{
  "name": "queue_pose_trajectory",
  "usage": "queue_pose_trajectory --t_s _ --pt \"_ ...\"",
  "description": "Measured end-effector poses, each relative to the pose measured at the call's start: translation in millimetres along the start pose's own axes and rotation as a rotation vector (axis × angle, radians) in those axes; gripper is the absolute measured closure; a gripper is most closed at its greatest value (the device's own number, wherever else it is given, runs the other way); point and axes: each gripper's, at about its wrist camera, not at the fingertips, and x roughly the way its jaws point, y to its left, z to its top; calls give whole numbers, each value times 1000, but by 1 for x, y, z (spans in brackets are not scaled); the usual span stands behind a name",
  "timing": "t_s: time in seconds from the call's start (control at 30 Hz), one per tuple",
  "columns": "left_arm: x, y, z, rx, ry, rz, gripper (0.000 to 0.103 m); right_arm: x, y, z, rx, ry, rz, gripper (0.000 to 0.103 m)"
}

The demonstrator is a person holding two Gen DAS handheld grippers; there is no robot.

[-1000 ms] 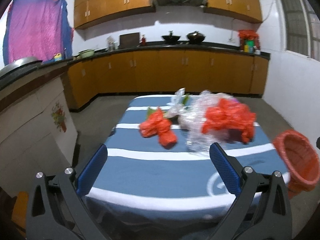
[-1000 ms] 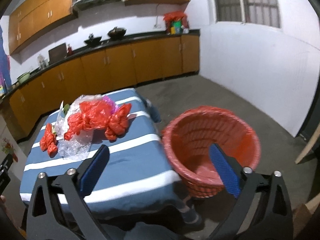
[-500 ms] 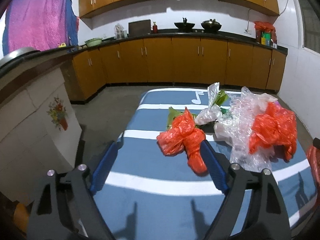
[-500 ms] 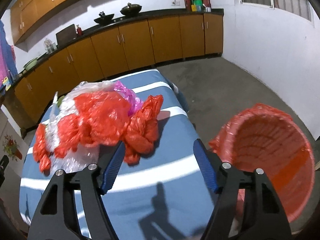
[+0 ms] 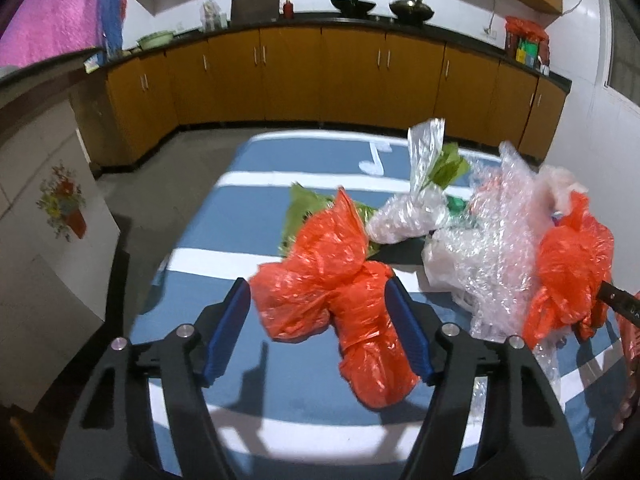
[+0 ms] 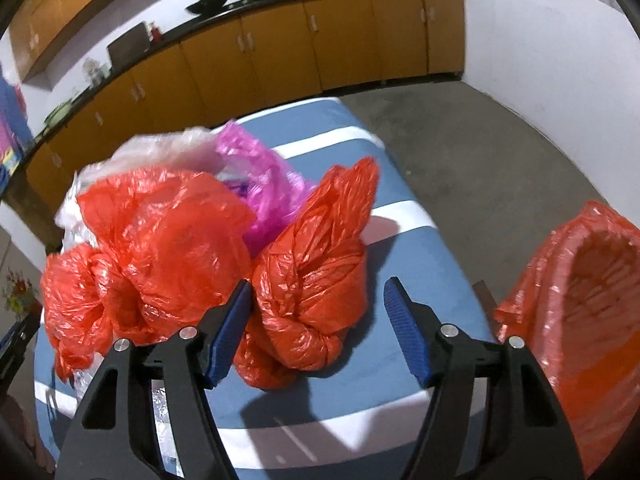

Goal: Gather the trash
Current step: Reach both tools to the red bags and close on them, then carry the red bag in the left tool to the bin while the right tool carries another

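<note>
Crumpled plastic trash lies on a blue table with white stripes. In the left wrist view my left gripper is open, its blue pads on either side of an orange bag. Clear bubble wrap, a clear bag with green leaves and another orange bag lie to the right. In the right wrist view my right gripper is open around a knotted orange bag. A larger orange bag and a pink bag lie behind it.
A red basket lined with orange plastic stands off the table's right edge. Orange kitchen cabinets with a black counter line the far walls. A white cabinet with a flower sticker stands left of the table.
Both grippers have moved forward and down over the table. Each now has an orange bag between its open fingers. The basket has slid to the right edge of the right wrist view.
</note>
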Motion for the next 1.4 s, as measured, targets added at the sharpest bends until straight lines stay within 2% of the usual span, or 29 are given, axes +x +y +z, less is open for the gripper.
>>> queue_pose_trajectory --t_s 0.13,0.2,0.33,0.5,0.73,1.03,1.2,1.4 --pt "17 -5 -1 -5 46 -39 44 8 8 -8 -54 38 13 43" --pt "21 -8 -2 -1 58 -52 48 8 7 -12 -55 46 25 55" --pt "30 -12 -4 3 86 -109 70 2 1 -18 -46 33 51 60" --pt "28 -16 -7 22 73 -123 79 -12 -12 -30 -38 11 68 63" --pt "7 -8 -14 9 31 -182 82 -34 -25 -44 -43 -20 75 63" --pt "-38 -7 -15 11 -21 -217 82 -74 -43 -60 -21 -70 91 63" --pt "-73 -27 -16 46 -63 -270 82 -107 -61 -63 -3 -114 90 63" --pt "-110 -71 -20 108 -85 -374 82 -138 -83 -65 6 -145 7 63"
